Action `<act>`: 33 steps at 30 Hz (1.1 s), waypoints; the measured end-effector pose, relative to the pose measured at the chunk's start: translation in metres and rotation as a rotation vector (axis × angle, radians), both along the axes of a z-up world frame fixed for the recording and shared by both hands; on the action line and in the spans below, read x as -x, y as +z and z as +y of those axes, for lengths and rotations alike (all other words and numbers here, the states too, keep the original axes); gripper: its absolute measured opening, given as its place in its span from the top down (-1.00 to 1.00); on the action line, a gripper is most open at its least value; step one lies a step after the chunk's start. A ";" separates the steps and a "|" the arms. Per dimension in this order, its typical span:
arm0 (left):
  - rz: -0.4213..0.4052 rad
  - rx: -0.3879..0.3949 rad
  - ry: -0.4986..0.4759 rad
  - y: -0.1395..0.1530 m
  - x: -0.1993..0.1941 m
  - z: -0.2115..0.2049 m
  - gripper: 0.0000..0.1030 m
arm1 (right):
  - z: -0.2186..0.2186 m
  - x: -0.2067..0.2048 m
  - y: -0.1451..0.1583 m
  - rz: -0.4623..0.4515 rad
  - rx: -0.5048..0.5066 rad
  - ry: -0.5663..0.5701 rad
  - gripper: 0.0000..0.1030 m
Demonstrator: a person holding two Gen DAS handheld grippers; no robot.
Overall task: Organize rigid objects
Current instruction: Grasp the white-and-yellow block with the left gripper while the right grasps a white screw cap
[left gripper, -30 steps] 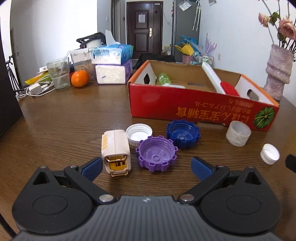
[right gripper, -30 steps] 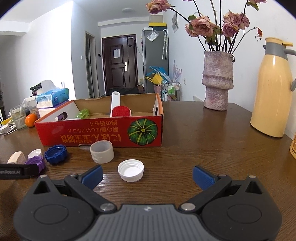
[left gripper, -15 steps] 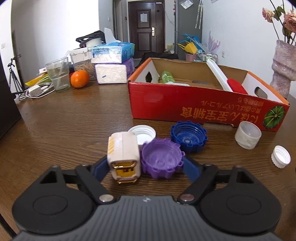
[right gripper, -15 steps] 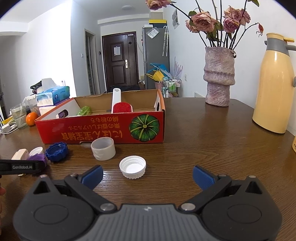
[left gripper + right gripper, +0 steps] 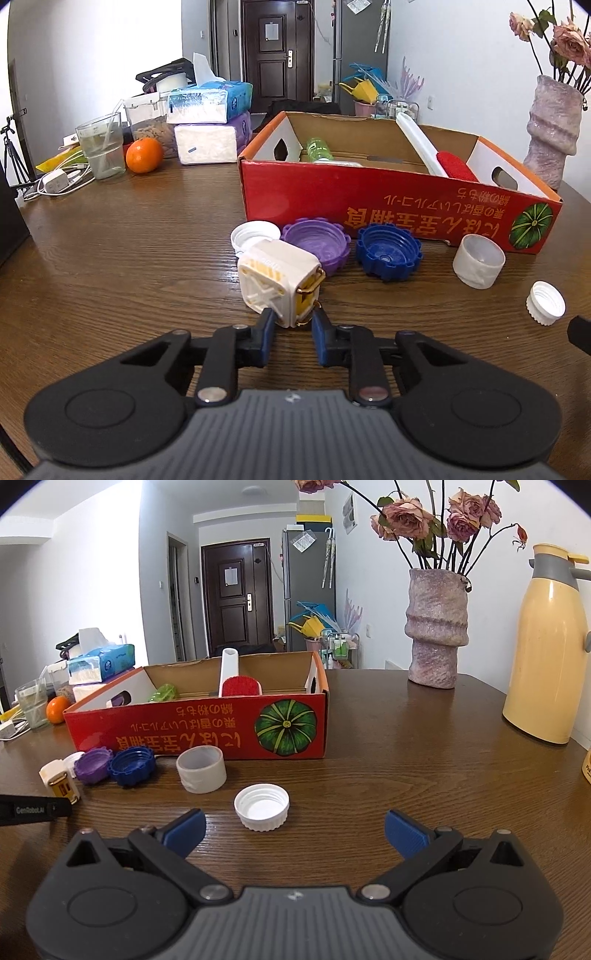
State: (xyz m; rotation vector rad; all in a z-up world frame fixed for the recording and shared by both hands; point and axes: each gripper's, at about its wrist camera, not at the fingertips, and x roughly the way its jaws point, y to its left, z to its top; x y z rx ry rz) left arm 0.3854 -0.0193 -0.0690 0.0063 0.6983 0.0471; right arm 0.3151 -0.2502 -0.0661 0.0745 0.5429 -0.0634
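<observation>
My left gripper (image 5: 292,325) is shut on a cream and yellow toy block (image 5: 280,282), gripping its near end; the block is tilted, lifted off the table. The block also shows in the right wrist view (image 5: 59,780). Behind it lie a white lid (image 5: 255,236), a purple lid (image 5: 317,245) and a blue lid (image 5: 389,253). A red cardboard box (image 5: 388,212) stands beyond them, holding a white brush with red bristles (image 5: 436,157) and a green bottle (image 5: 318,147). My right gripper (image 5: 294,830) is open and empty, just short of a white cap (image 5: 262,806).
A white cup-shaped ring (image 5: 201,770) lies beside the box. A vase of flowers (image 5: 436,627) and a yellow thermos (image 5: 546,646) stand at the right. An orange (image 5: 144,155), a glass (image 5: 100,146) and tissue packs (image 5: 208,122) sit at the back left.
My left gripper has closed on the toy block and tipped it up, turning it. The purple lid was pushed back towards the box. The right gripper has edged closer to the white cap.
</observation>
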 end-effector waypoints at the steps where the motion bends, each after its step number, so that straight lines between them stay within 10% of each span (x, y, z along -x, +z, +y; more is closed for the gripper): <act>1: -0.002 -0.001 0.001 0.001 0.000 0.000 0.59 | 0.000 0.000 0.000 0.000 0.000 0.000 -1.00; 4: -0.011 -0.009 0.015 0.002 0.002 0.001 0.53 | 0.000 0.000 0.000 0.000 0.000 0.000 -1.00; 6: -0.011 -0.027 0.048 0.003 0.001 0.003 -0.34 | 0.000 0.000 0.000 0.000 0.000 0.000 -1.00; 8: -0.023 -0.052 0.085 0.003 0.000 0.005 -0.71 | 0.000 0.000 0.000 0.003 0.002 -0.001 -1.00; 24: -0.010 -0.033 -0.020 -0.003 -0.030 0.032 -0.77 | 0.006 -0.034 -0.008 0.063 0.000 0.022 -0.91; 28: -0.012 -0.035 -0.031 -0.003 -0.030 0.033 -0.77 | 0.007 -0.051 -0.013 0.113 -0.028 0.045 -0.51; 31: -0.013 -0.035 -0.037 -0.003 -0.031 0.032 -0.77 | 0.010 -0.054 -0.013 0.103 -0.025 0.057 0.22; 33: -0.015 -0.033 -0.042 -0.004 -0.032 0.033 -0.77 | 0.011 -0.052 -0.012 0.093 -0.030 0.064 0.23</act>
